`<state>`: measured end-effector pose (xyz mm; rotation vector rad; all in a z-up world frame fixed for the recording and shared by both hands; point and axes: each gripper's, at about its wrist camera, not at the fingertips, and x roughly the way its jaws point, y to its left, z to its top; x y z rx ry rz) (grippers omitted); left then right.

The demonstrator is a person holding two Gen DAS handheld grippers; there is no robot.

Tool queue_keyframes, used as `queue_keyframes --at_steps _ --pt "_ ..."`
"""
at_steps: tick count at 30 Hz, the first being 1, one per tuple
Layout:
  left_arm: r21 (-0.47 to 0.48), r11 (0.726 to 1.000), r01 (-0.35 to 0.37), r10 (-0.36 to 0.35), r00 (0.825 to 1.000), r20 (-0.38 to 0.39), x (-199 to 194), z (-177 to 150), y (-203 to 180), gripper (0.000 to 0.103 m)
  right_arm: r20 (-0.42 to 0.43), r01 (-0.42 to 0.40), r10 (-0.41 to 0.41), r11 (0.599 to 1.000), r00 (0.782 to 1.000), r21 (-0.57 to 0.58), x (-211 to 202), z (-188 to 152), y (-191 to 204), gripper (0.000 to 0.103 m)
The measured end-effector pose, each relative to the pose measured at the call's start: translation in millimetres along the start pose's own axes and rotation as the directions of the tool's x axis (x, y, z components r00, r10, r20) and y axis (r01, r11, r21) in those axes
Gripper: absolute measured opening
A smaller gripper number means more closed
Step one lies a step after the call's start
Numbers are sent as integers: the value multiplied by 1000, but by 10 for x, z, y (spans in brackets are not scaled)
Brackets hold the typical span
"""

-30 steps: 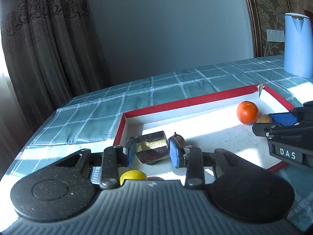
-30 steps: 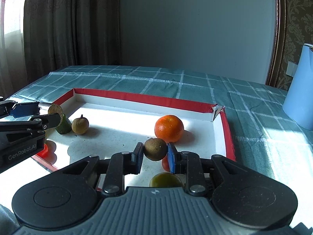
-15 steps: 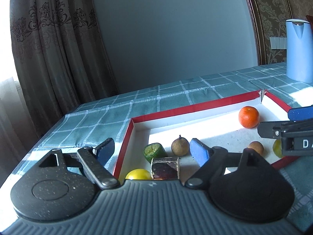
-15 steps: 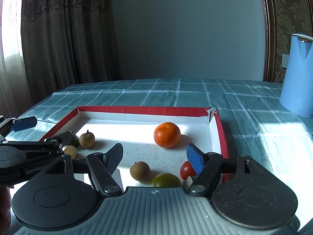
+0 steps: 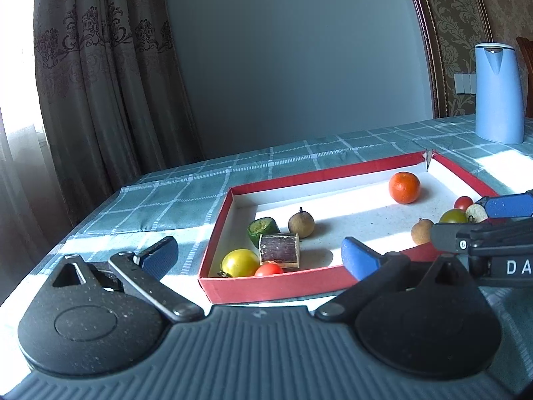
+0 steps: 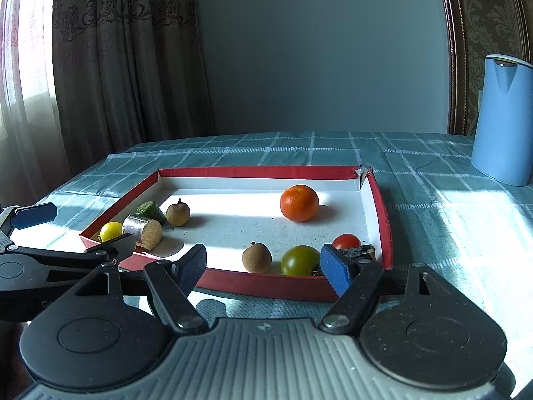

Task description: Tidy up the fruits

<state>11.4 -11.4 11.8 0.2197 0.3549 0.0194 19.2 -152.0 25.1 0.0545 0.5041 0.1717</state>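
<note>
1. While both grippers are held just short of the red tray (image 6: 266, 286), nothing is gripped: the left gripper (image 5: 260, 253) is spread wide, and the right gripper (image 6: 266, 263) is spread wide as well.
2. White letters "DA" (the rest is cut off at the frame edge) can be read on the right gripper's body where it enters the left wrist view (image 5: 483, 233).
3. The fruits are all found inside the tray, which is set on the checked cloth of the desk (image 6: 433, 206).
4. At the tray's left end a yellow tomato (image 5: 240, 261), a small red tomato (image 5: 268, 269), a cut cylinder piece (image 5: 279, 246), a green piece (image 5: 263, 229) and a brown longan (image 5: 301, 224) are grouped closely.
5. An orange (image 6: 299, 202) is seen apart, toward the far right corner.
6. Near the front right wall a second longan (image 6: 256, 258), a green tomato (image 6: 299, 260) and a red tomato (image 6: 346, 241) are gathered.
7. A blue kettle (image 6: 503, 120) is stood on the desk, well apart from the tray.
</note>
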Motion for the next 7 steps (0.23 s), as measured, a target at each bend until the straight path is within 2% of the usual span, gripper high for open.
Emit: queue_keyframes --at_steps 4,7 --pt "-1 1000 -12 12 1000 22 -43 -15 11 103 36 18 -18 1000 999 -21 -104 -69 28 79" --pt "-9 1000 -23 23 999 30 -54 -10 23 103 32 16 -16 1000 999 -26 -111 -96 36 81"
